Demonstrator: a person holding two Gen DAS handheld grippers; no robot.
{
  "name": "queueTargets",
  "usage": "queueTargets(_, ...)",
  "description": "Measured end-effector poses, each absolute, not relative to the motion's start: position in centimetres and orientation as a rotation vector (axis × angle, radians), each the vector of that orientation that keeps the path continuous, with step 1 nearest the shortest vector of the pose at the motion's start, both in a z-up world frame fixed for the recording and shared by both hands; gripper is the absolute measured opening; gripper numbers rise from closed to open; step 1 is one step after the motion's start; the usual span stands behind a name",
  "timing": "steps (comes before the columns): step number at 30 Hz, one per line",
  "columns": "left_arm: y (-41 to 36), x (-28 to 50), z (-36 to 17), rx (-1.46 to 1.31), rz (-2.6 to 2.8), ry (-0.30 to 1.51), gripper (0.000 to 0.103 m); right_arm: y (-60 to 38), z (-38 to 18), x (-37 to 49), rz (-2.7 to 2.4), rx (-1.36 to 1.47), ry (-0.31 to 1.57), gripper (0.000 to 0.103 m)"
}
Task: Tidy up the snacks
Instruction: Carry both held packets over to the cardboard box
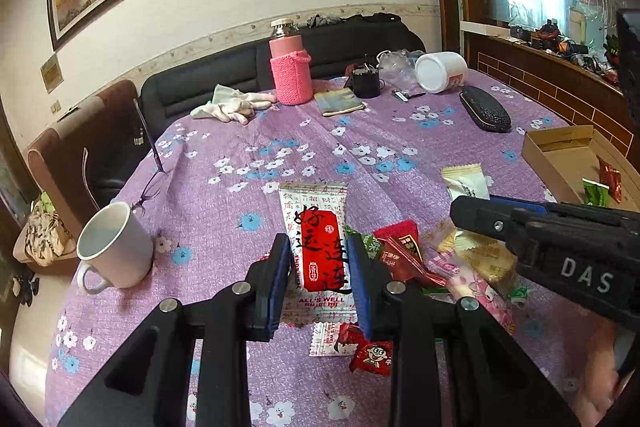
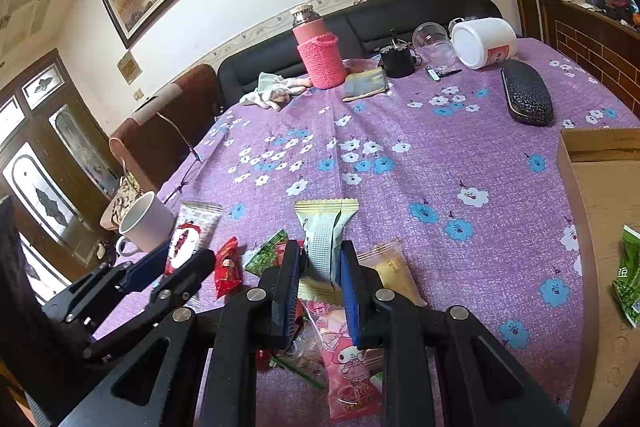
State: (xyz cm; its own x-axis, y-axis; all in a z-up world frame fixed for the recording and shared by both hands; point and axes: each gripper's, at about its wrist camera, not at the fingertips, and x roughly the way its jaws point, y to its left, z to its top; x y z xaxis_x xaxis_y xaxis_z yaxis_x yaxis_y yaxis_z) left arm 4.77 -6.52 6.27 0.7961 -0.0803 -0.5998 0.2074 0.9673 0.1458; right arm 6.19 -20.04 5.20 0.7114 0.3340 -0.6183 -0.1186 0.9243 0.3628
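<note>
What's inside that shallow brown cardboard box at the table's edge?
The shallow brown cardboard box holds green-wrapped snacks and a red-wrapped snack on a mostly bare floor. The right gripper and the picture's edge hide the box's near end.

Purple tablecloth [image 1: 280, 131] printed with white and blue flowers. Pink knitted sleeve on flask [image 1: 291, 81]. White mug [image 1: 114, 247]. Red-and-white packet [image 1: 316, 247] with black characters. Pale green-and-gold packet [image 2: 324, 235]. Black speckled case [image 1: 485, 109]. Brown cardboard box [image 1: 560, 151].
</note>
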Motion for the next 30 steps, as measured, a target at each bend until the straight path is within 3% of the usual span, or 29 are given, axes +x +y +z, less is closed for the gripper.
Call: queueTargets(30, -7.0, 4.2, 6.6, 0.147, -0.264, 0.652, 0.028, -22.1, 7.0, 4.7, 0.167, 0.368, 0.693, 0.021)
